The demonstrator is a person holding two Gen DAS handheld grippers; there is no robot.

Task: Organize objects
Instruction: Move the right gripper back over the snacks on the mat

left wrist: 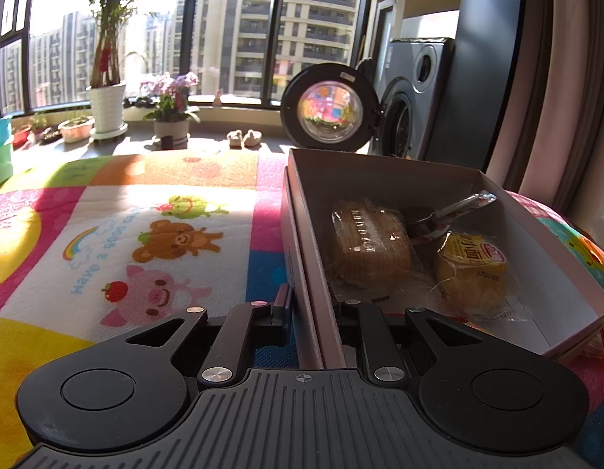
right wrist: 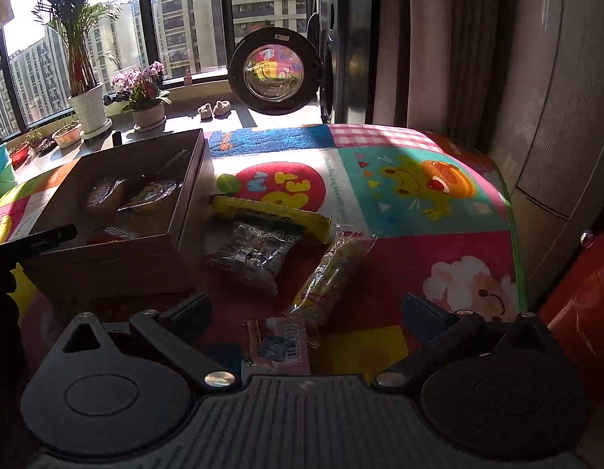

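Snacks are going into the cardboard box (left wrist: 380, 172), so I have my left tool (left wrist: 313, 308) clamped shut on its near wall, one finger outside and one inside, presumably to keep it from sliding on the play mat (left wrist: 118, 242). A waffle pack (left wrist: 368, 242), a yellow cake pack (left wrist: 472, 269) and a dark wrapped piece already lie inside. My right tool (right wrist: 306, 312) stands fully open and holds nothing, poised over a pink packet (right wrist: 280, 346) lying between its fingers. Near it on the mat wait a long yellow-red packet (right wrist: 329, 277), a black-and-white packet (right wrist: 255, 254) and a yellow packet (right wrist: 270, 213) partly under it. Those crowd the pick; the box wall stands just left.
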